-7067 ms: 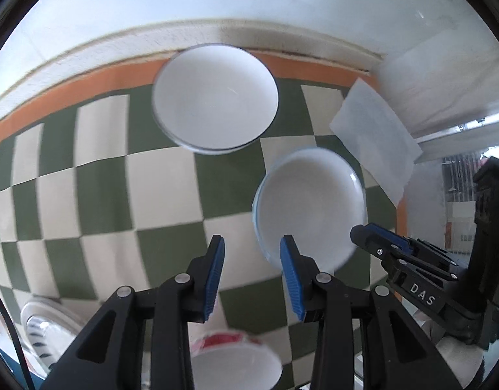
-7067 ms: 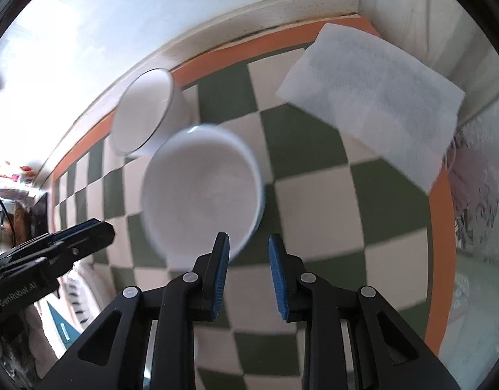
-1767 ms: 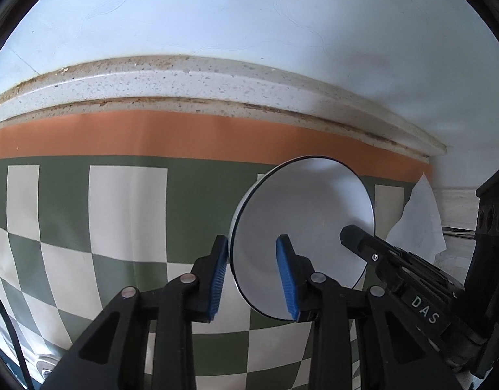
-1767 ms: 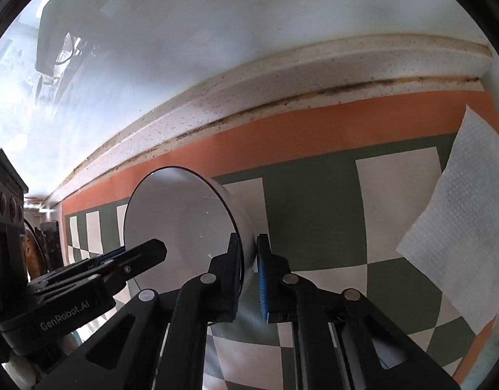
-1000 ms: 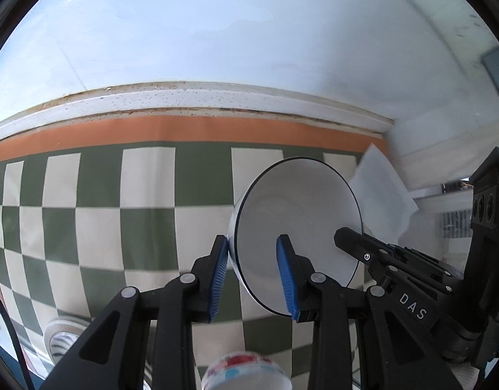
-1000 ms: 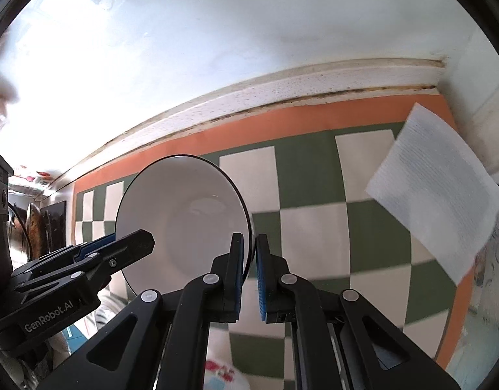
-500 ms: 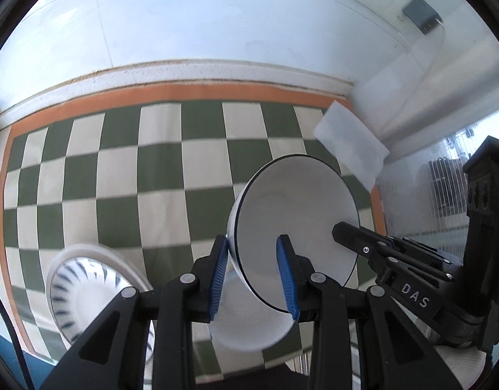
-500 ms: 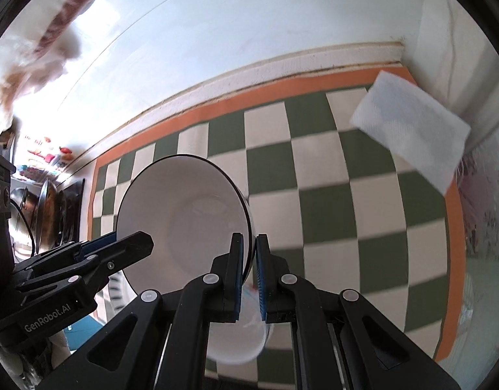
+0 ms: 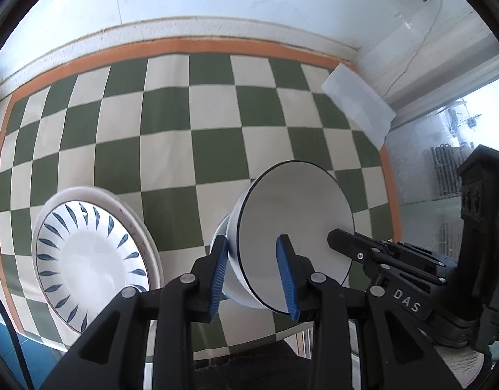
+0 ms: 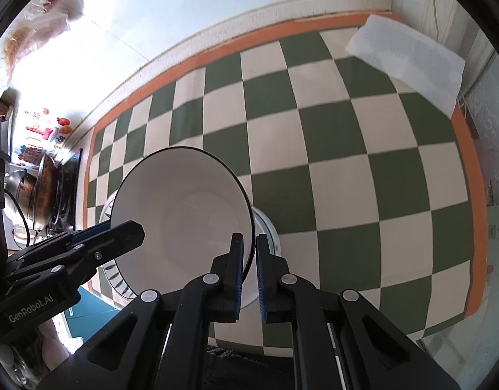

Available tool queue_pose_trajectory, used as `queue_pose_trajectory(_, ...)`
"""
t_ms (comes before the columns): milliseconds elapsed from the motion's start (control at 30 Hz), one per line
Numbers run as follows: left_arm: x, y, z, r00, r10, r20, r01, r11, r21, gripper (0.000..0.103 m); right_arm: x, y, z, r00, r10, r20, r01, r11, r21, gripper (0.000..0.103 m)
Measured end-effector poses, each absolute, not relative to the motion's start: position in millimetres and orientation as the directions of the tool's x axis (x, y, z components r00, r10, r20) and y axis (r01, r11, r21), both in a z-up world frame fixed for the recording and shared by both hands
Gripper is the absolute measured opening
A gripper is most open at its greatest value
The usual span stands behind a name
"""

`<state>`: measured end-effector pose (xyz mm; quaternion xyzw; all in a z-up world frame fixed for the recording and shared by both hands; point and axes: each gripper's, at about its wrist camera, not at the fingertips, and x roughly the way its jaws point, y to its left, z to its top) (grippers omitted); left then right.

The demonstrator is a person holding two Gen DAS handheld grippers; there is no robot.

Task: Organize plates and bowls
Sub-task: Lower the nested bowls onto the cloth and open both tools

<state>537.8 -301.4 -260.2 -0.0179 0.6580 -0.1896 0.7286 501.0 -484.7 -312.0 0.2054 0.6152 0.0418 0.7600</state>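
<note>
A white bowl with a dark rim (image 9: 298, 214) (image 10: 184, 214) hangs above the checkered tablecloth (image 9: 184, 130), held from both sides. My left gripper (image 9: 252, 269) is shut on its left wall, one pad inside and one outside. My right gripper (image 10: 253, 250) is shut on the opposite rim and shows as a black arm (image 9: 347, 243) in the left wrist view. Just beneath the held bowl, a second white bowl (image 10: 268, 227) (image 9: 221, 231) peeks out on the table. A plate with a blue leaf pattern (image 9: 87, 253) lies to its left.
A white paper towel (image 9: 356, 110) (image 10: 408, 55) lies at the far right corner by the wall. The table's front edge runs just below the grippers. A wok on a stove (image 10: 44, 188) stands beyond the table's left end.
Both grippers have carried the dark-rimmed bowl back from the wall toward the table's front edge. The patterned plate and the second bowl have come into view beneath it.
</note>
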Motion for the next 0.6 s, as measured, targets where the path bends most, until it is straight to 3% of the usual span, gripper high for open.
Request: queue_pose_trajectory(600, 527, -297, -295, -0.026, -0.253, -0.967, 0.218, 0.943, -0.252, 0.028, 505, -474, -337, 0.152, 0.301, -0.941, 0.165, 0.931, 0.325, 0.01)
